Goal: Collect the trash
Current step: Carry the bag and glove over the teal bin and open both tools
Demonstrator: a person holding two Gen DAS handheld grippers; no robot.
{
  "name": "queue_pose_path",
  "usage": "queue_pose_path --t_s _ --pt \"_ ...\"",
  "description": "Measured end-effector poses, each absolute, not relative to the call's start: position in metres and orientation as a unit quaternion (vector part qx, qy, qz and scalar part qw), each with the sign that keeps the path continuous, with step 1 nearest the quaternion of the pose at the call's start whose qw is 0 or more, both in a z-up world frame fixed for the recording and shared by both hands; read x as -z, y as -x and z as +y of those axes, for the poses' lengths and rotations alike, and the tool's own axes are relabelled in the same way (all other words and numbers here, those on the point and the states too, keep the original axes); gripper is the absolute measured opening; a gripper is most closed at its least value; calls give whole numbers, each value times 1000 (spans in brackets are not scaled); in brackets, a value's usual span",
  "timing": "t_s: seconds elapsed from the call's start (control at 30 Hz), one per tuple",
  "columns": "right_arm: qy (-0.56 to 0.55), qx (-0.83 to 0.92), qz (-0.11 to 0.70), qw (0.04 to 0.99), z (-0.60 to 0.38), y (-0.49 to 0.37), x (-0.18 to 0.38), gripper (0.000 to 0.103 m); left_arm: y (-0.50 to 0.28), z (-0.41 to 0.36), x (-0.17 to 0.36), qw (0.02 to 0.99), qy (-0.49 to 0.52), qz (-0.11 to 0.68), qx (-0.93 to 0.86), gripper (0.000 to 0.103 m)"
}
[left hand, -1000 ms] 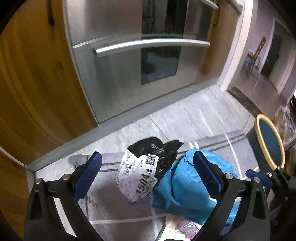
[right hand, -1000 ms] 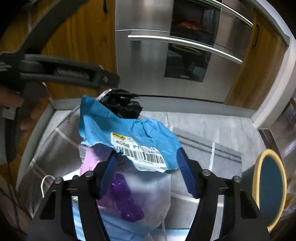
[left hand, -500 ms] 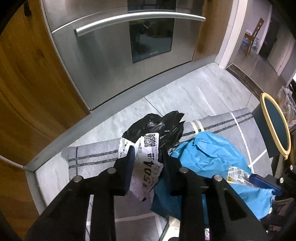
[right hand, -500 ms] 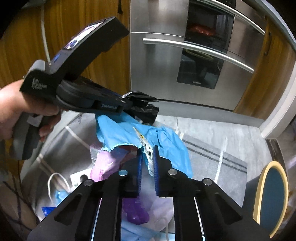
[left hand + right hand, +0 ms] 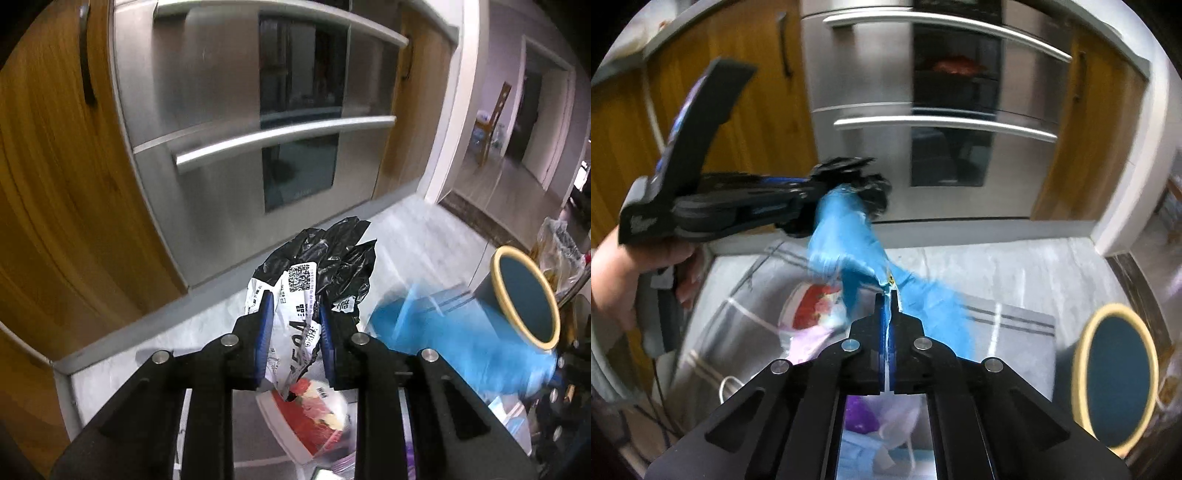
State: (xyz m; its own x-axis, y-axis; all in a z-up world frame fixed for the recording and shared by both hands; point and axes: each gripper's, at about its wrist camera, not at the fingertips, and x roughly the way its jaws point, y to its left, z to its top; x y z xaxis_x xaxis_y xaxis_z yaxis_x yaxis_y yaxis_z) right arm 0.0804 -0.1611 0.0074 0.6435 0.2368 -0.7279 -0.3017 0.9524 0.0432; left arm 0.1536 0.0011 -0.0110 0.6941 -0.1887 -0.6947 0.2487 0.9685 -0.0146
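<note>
My left gripper point(image 5: 295, 314) is shut on a black and white plastic mailer bag point(image 5: 317, 266) and holds it lifted above the floor. The left gripper also shows in the right wrist view point(image 5: 820, 192), with the black bag point(image 5: 864, 181) at its tip. My right gripper point(image 5: 887, 295) is shut on the edge of a blue plastic mailer bag point(image 5: 857, 243), lifted and blurred; it shows in the left wrist view too point(image 5: 443, 332). A dark blue bin with a yellow rim point(image 5: 524, 299) point(image 5: 1115, 373) stands at the right.
More trash lies on a grey striped rug point(image 5: 1008, 317): a red and white packet point(image 5: 314, 417) point(image 5: 816, 306), purple and clear plastic point(image 5: 864, 417). A steel oven front point(image 5: 258, 147) and wooden cabinets point(image 5: 55, 184) stand ahead. A doorway point(image 5: 517, 129) opens at the right.
Both grippers closed on their bags, then lifted them off the pile. The red and white packet underneath came into view.
</note>
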Motion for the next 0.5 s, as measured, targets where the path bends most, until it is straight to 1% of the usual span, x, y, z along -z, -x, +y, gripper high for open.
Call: queue_pose_path --t_s 0.17,0.33,0.5 --pt "-11 -103 395 913 -198 -80 -36 2 -144 -15 -10 927 -34 345 145 23" --pt "-27 -63 377 924 -235 -69 -65 2 -136 -33 -23 929 -23 328 171 23" --pt "-31 -15 349 937 -280 -62 -93 2 -117 -71 -32 925 -46 315 209 23"
